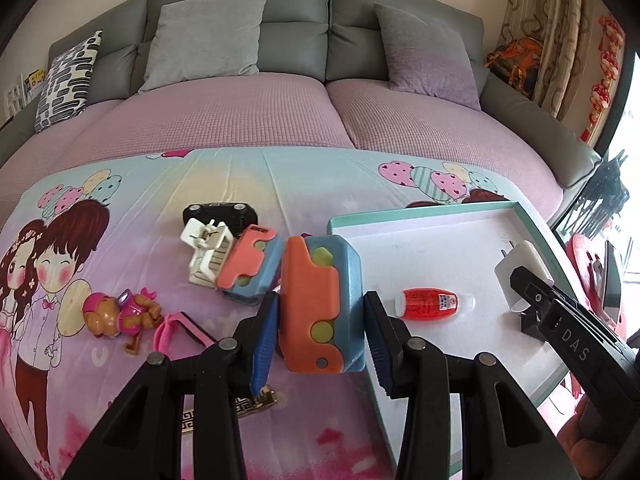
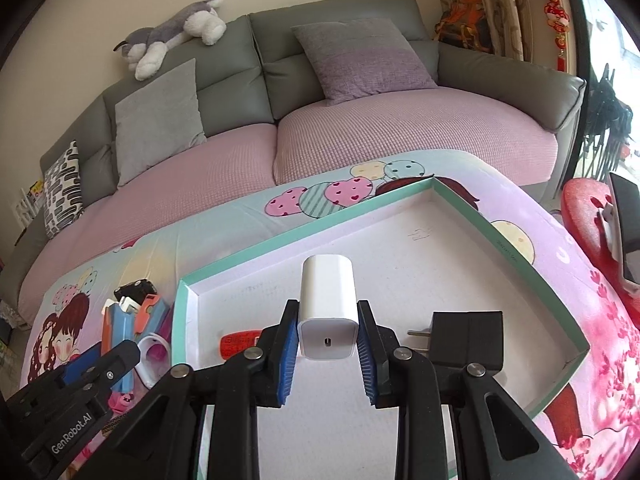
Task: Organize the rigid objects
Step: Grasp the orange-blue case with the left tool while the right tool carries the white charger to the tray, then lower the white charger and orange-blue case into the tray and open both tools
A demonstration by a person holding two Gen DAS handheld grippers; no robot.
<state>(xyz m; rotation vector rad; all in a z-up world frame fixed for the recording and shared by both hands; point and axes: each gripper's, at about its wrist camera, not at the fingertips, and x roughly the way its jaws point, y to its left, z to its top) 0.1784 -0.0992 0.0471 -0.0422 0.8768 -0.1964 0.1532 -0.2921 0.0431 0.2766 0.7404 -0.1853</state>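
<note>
My left gripper (image 1: 320,312) is shut on an orange and blue block toy (image 1: 320,300), held at the left rim of the teal-edged white tray (image 1: 420,210). A second orange and blue toy (image 1: 248,264) lies left of it on the cloth. My right gripper (image 2: 328,340) is shut on a white charger (image 2: 328,312) over the tray (image 2: 320,228). In the tray lie a red bottle (image 1: 432,304) and a black plug adapter (image 2: 466,340).
On the cartoon cloth left of the tray lie a white clip (image 1: 208,252), a black car key (image 1: 220,212), a toy dog figure (image 1: 120,312), a pink clip (image 1: 176,328) and a gold patterned piece (image 1: 248,404). A sofa (image 1: 280,100) stands behind. A red stool (image 2: 588,216) stands at the right.
</note>
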